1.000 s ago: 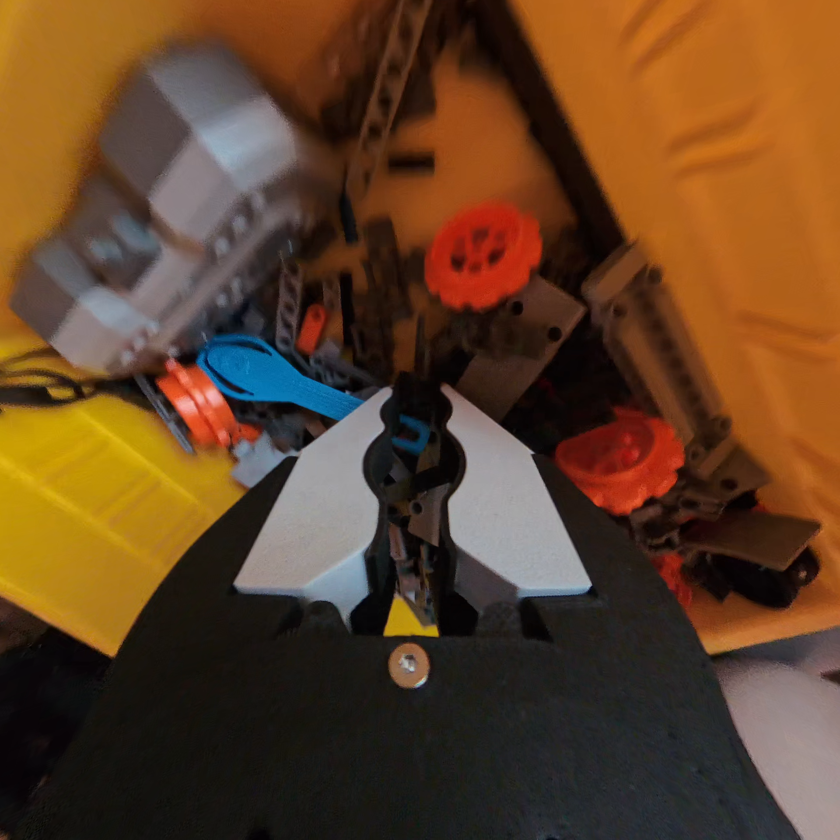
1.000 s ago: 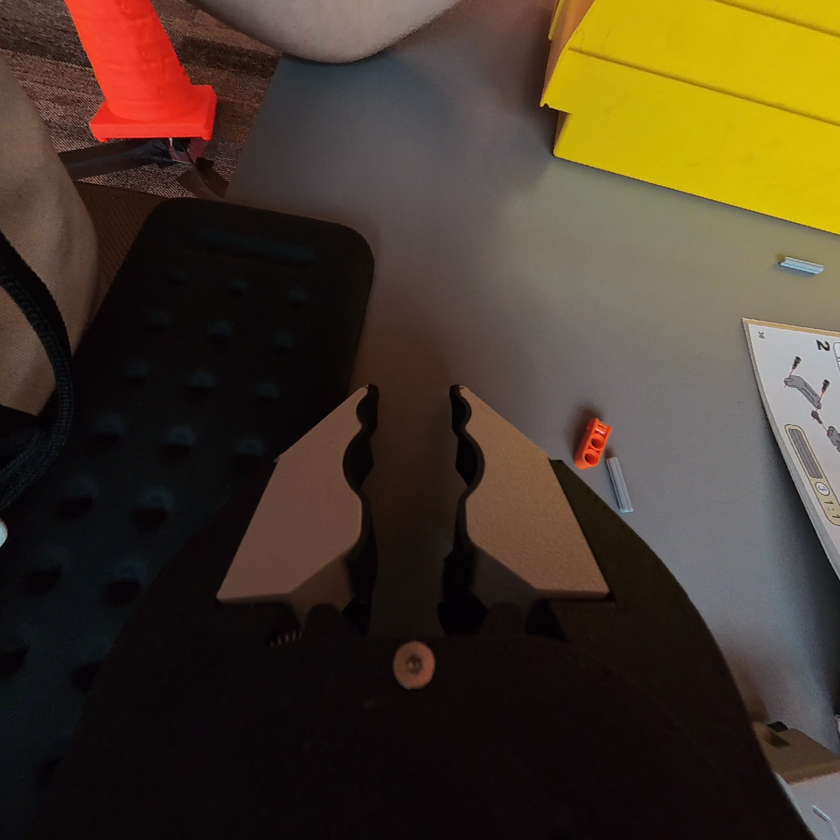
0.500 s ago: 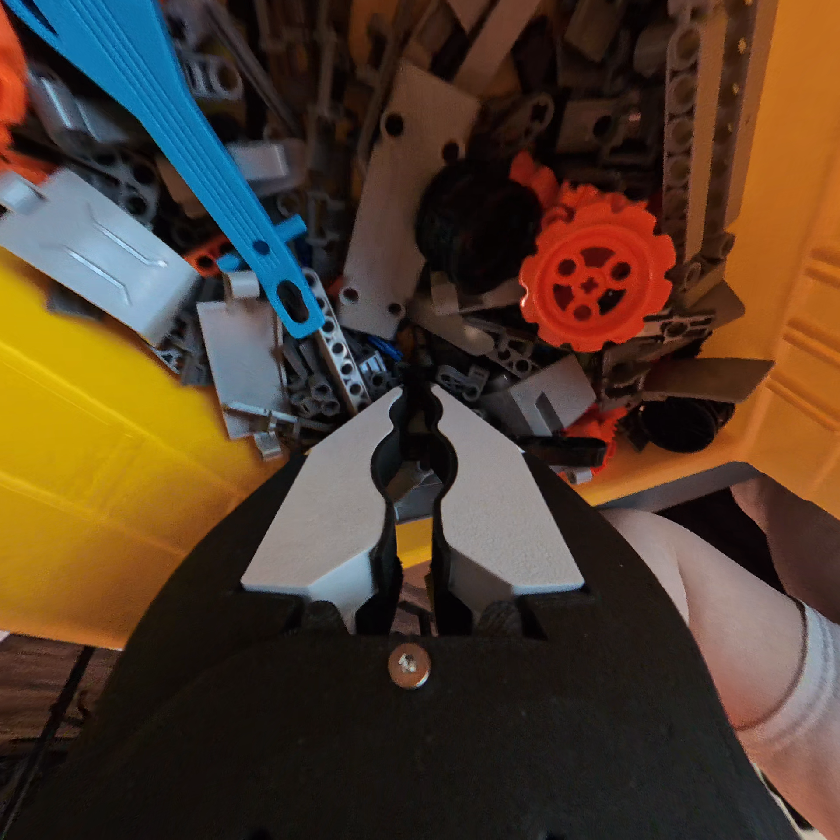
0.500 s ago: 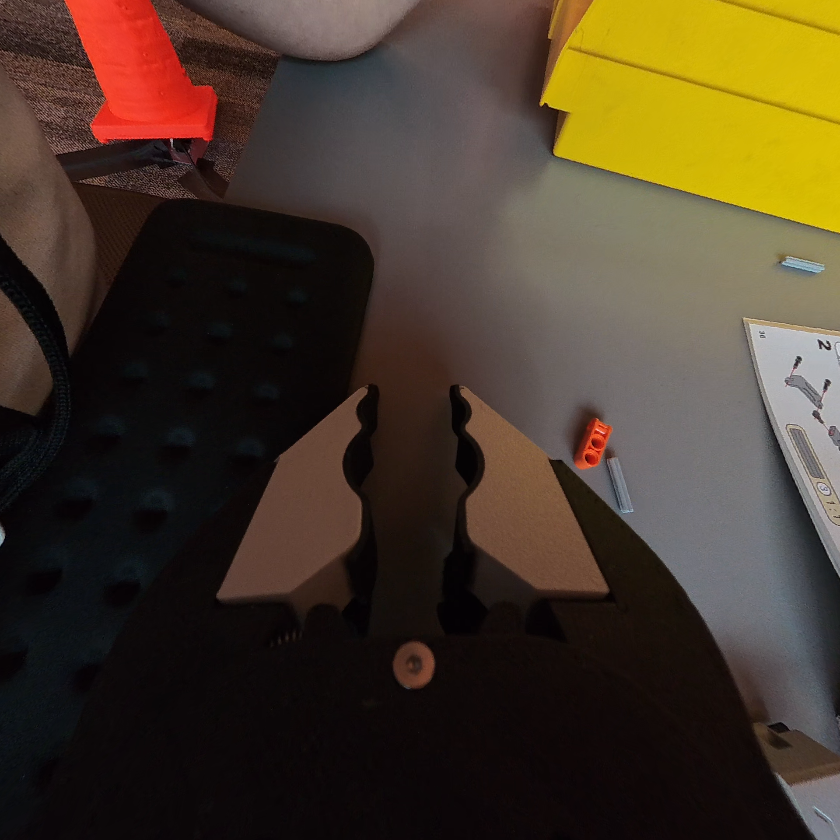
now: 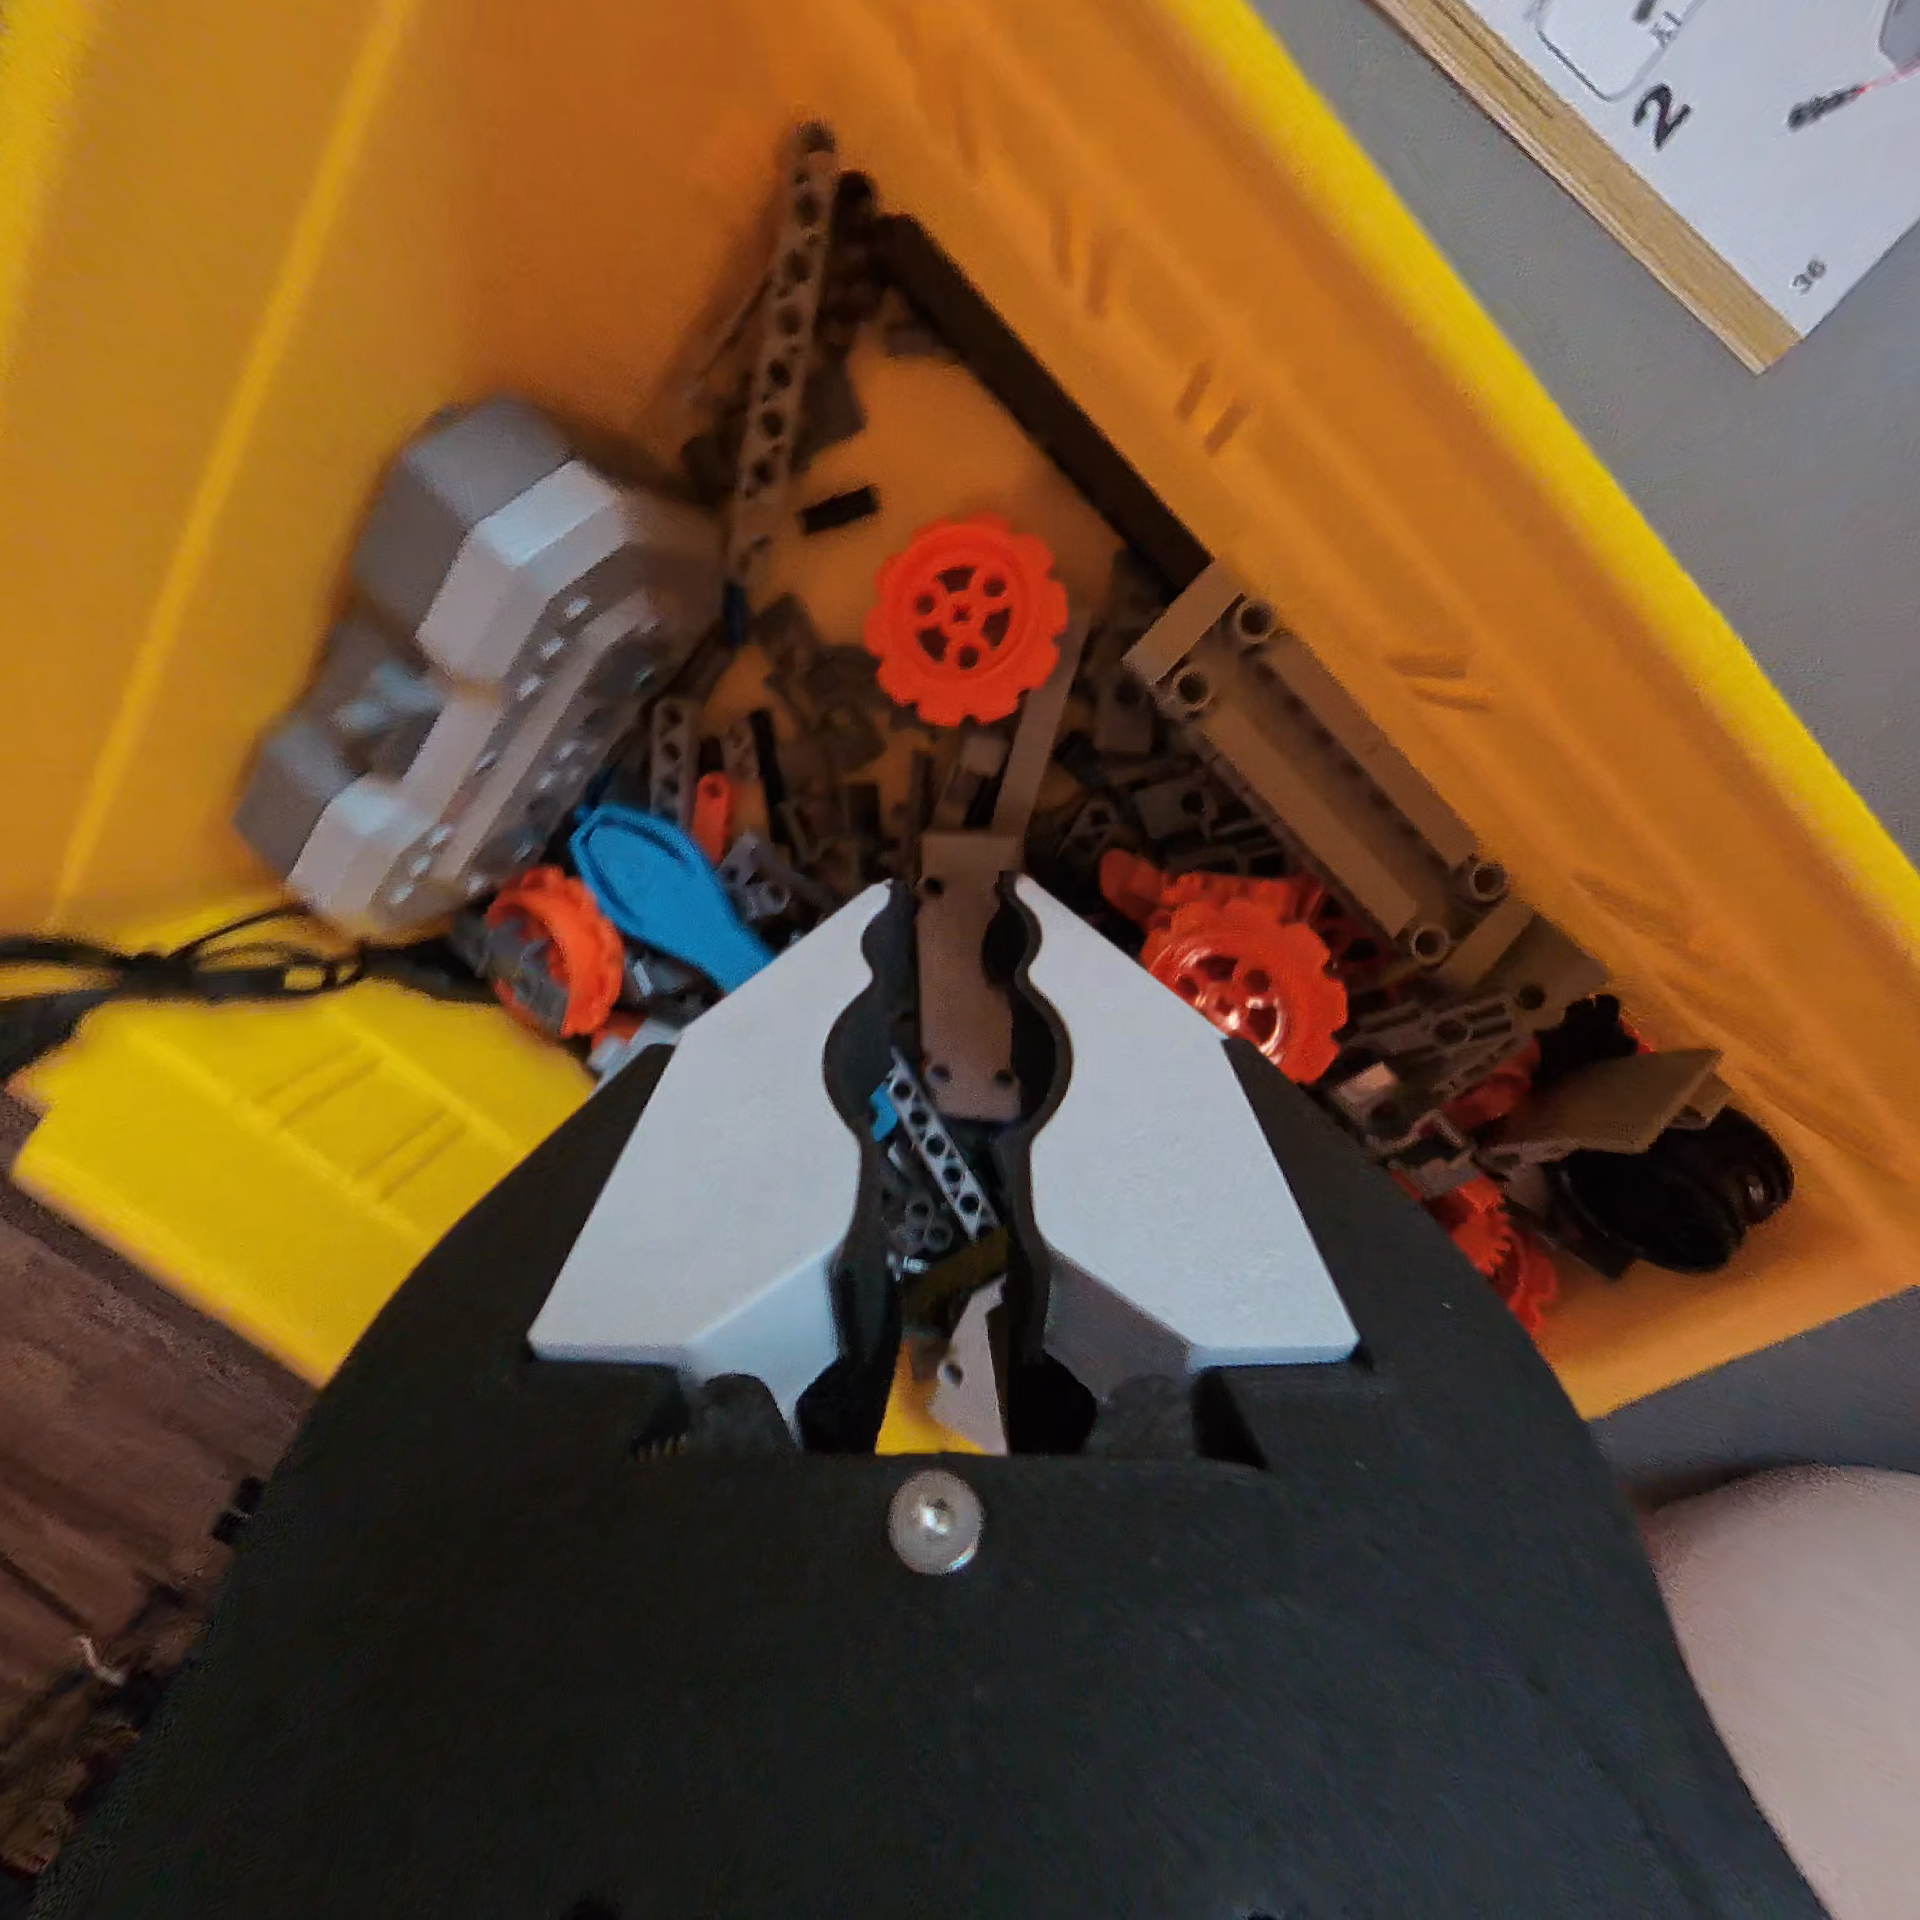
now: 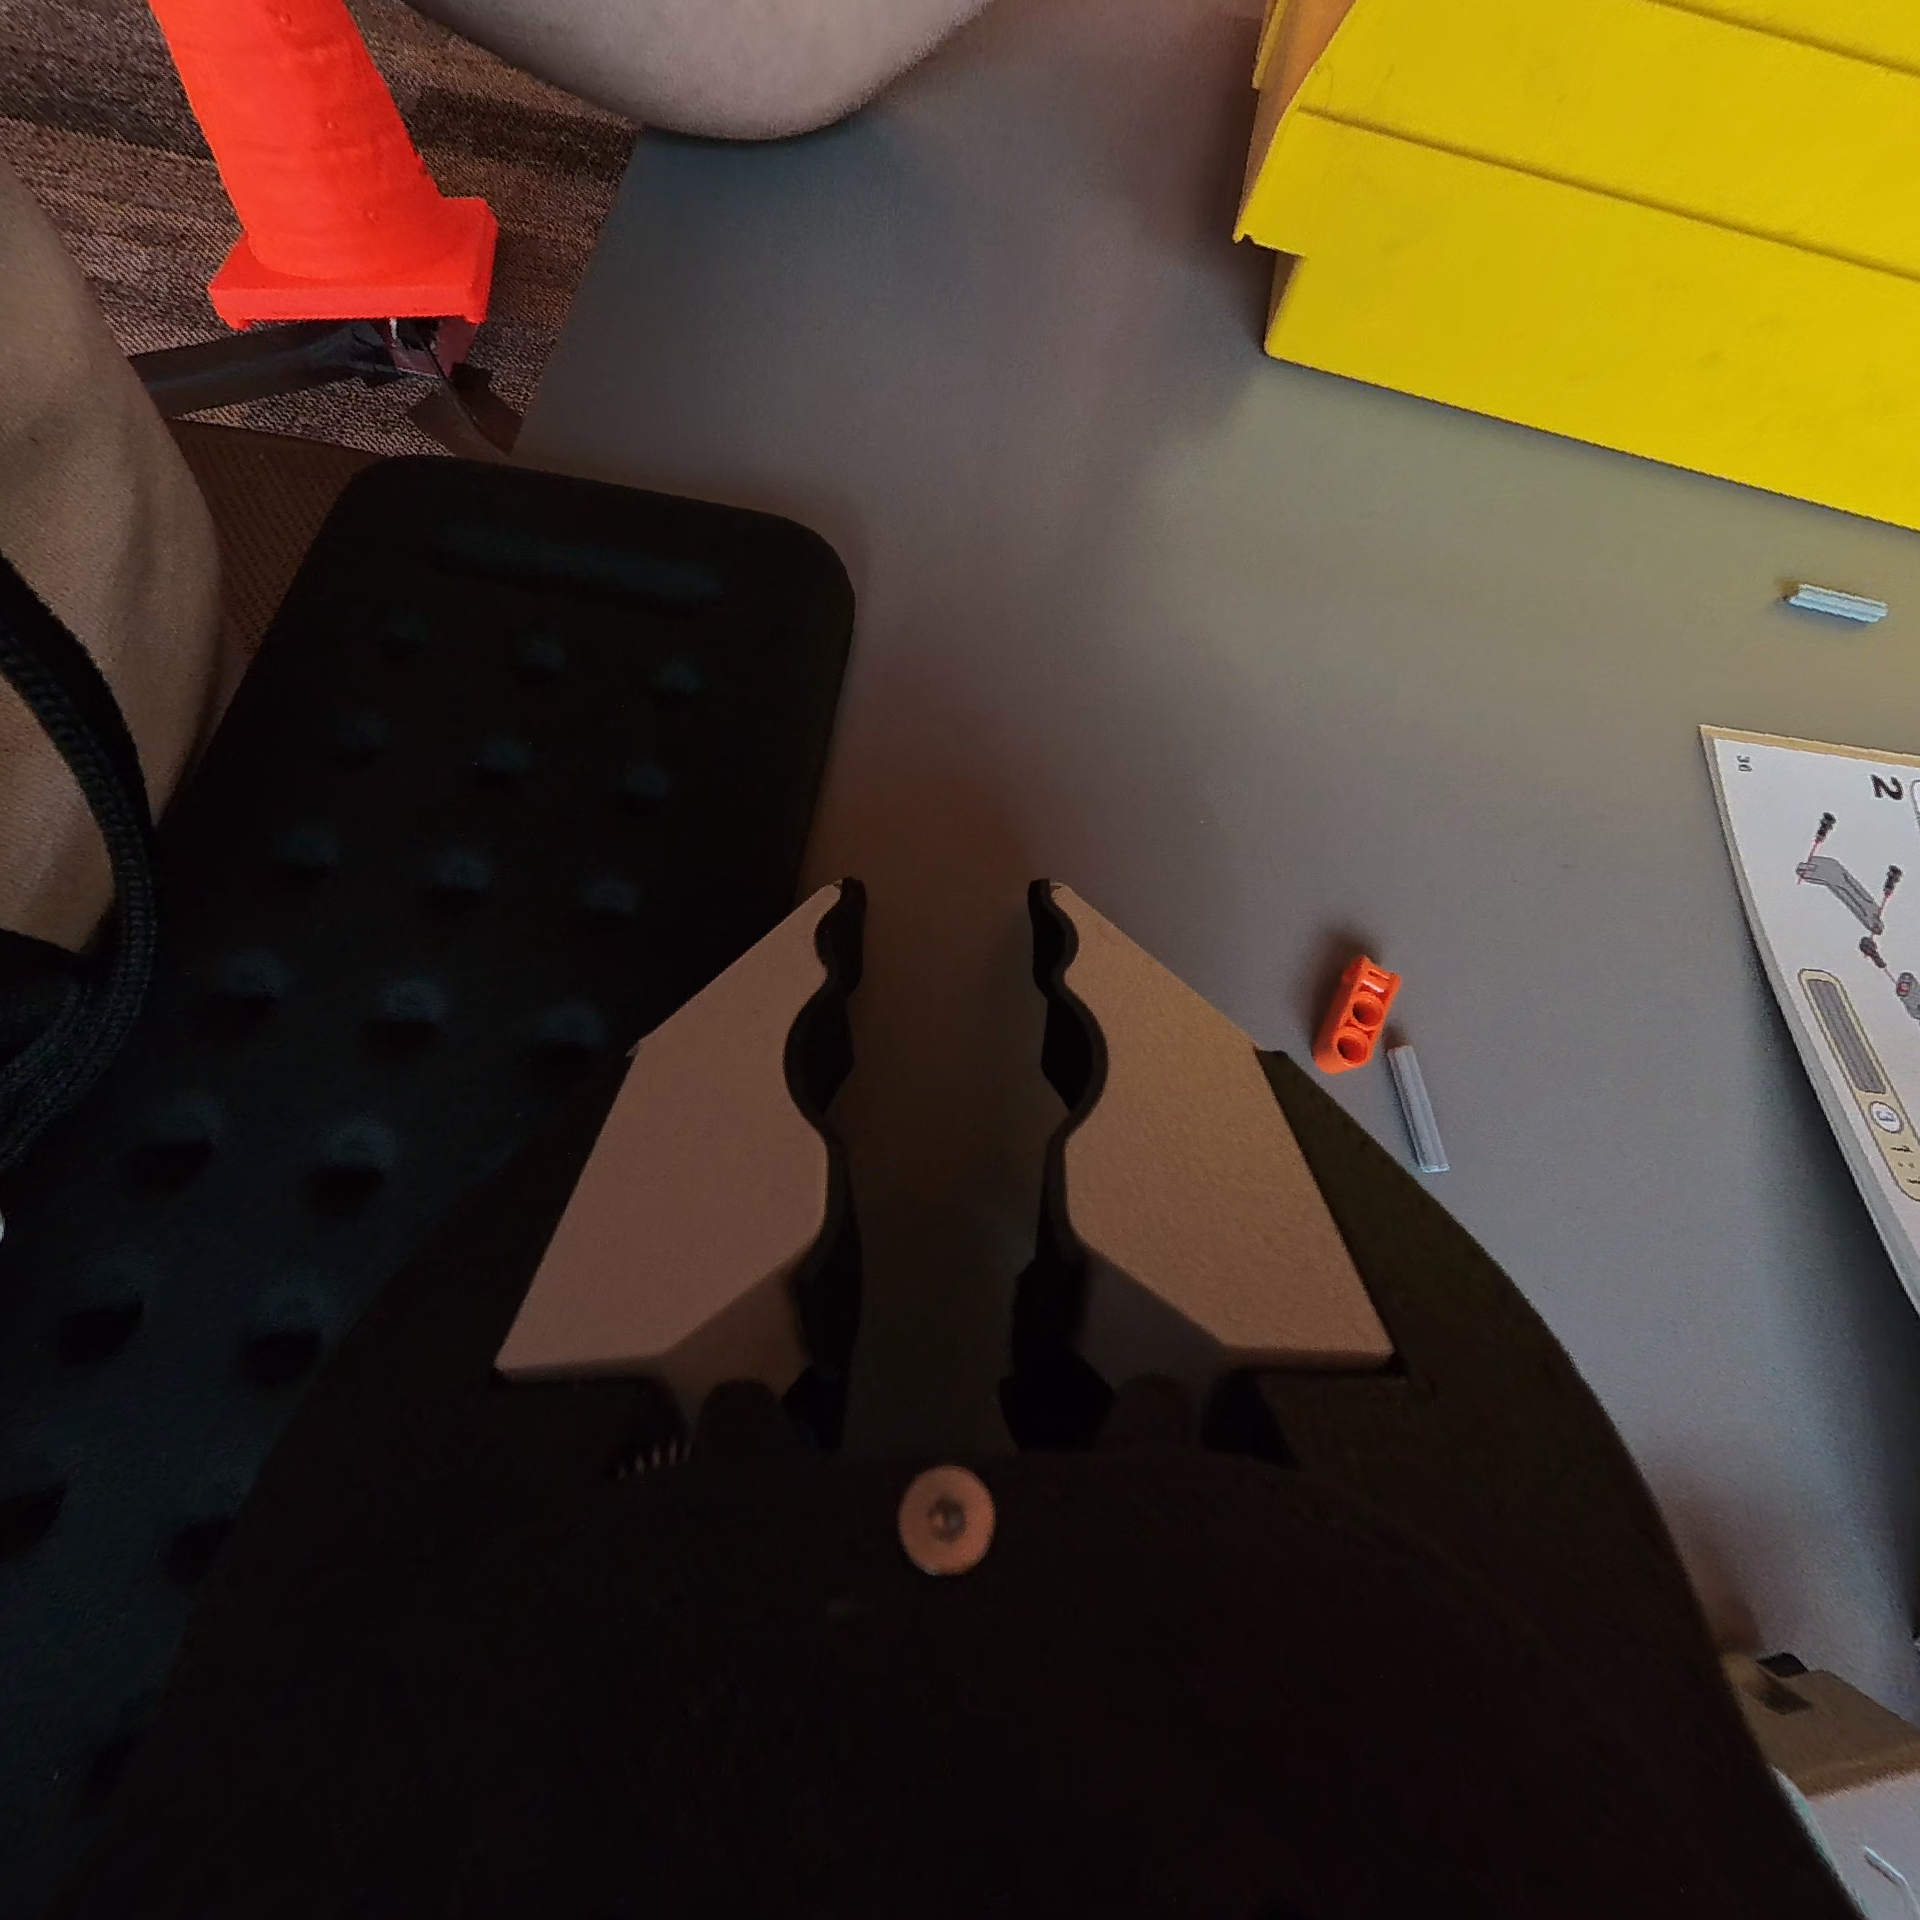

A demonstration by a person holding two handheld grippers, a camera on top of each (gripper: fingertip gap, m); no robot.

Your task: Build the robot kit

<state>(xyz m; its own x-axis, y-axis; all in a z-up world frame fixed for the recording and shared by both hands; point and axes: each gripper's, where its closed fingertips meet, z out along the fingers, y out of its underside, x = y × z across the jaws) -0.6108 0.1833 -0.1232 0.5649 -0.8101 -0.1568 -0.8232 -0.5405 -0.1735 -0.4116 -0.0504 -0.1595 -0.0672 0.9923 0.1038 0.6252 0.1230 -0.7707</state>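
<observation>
The grey flat plate [image 5: 961, 997] sits clamped between my left gripper [image 5: 956, 904] fingers, long axis running away from me, above the yellow bin [image 5: 1351, 436] of parts. My right gripper [image 6: 945, 904] hangs apart, empty, over the grey worktop [image 6: 1143, 520]; an orange brick [image 6: 1356, 1013] lies just right.

Floor clutter beside the mat
Orange cone [image 6: 332, 177] on carpet; small orange brick [image 6: 1356, 1013] just beside pale pin [image 6: 1418, 1107]; instruction sheet [image 6: 1829, 997] nearby.

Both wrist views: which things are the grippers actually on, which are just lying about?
In use: left gripper shut on grey panel, above yellow bin; right gripper open, empty, over grey table.
Lying about: orange gear, blue tool, grey block; orange brick, instruction sheet, black mat, orange cone.
</observation>
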